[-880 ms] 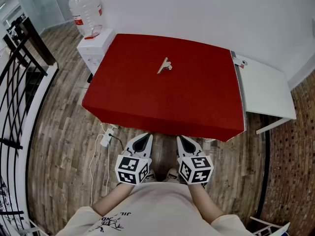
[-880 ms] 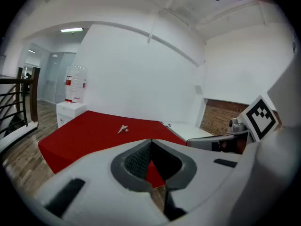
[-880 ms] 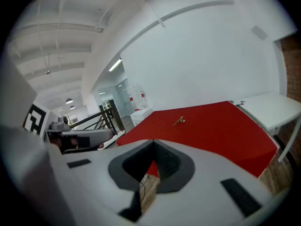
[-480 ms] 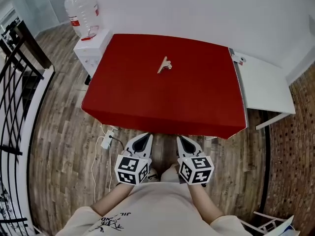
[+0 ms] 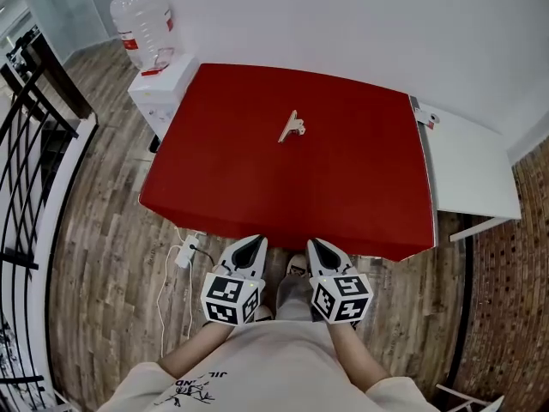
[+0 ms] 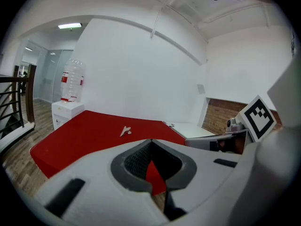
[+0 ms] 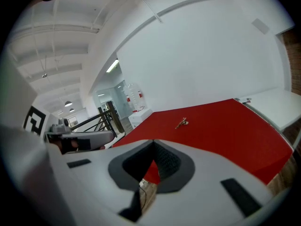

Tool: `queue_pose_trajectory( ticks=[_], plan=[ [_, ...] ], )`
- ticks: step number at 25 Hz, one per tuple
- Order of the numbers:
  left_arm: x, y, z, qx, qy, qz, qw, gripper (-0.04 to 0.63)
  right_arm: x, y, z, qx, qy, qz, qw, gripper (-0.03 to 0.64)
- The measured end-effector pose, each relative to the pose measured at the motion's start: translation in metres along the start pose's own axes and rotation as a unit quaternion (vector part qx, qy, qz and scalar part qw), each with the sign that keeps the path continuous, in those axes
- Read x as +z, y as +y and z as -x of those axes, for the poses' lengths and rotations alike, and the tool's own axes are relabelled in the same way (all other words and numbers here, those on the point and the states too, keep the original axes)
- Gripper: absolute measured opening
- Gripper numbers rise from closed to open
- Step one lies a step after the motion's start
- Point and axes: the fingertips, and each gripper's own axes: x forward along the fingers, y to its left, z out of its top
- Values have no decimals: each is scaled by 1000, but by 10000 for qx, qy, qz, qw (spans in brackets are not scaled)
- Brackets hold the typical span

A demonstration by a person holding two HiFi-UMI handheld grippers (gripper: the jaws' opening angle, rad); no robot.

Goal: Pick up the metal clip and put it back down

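Note:
A small metal clip (image 5: 292, 128) lies on the red table (image 5: 257, 187), toward its far middle. It also shows as a small pale shape in the left gripper view, clip (image 6: 125, 131), and in the right gripper view, clip (image 7: 182, 123). Both grippers hang side by side below the table's near edge, close to the person's body. The left gripper (image 5: 249, 245) is shut with nothing in it. The right gripper (image 5: 320, 247) is shut and empty too. Both are far from the clip.
A white side table (image 5: 472, 166) adjoins the red table on the right. A white water dispenser with a clear bottle (image 5: 141, 24) stands at the far left. A black railing (image 5: 34, 136) runs along the left. A power strip and cable (image 5: 184, 251) lie on the wooden floor.
The head view has shifted slightly, so the table sits a little lower and further right in the picture. The grippers hold the same place and stay shut. The clip has not moved.

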Motion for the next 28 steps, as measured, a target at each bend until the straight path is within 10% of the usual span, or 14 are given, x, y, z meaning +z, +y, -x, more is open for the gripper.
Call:
queue_pose_trajectory(
  ticks=[14, 28],
  plan=[
    [84, 38, -137, 448, -314, 81, 9985, 5, 119, -94, -103, 406, -136, 457, 9980, 5],
    [100, 58, -174, 427, -134, 126, 9989, 5, 132, -110, -138, 352, 35, 280, 9990, 5]
  ],
)
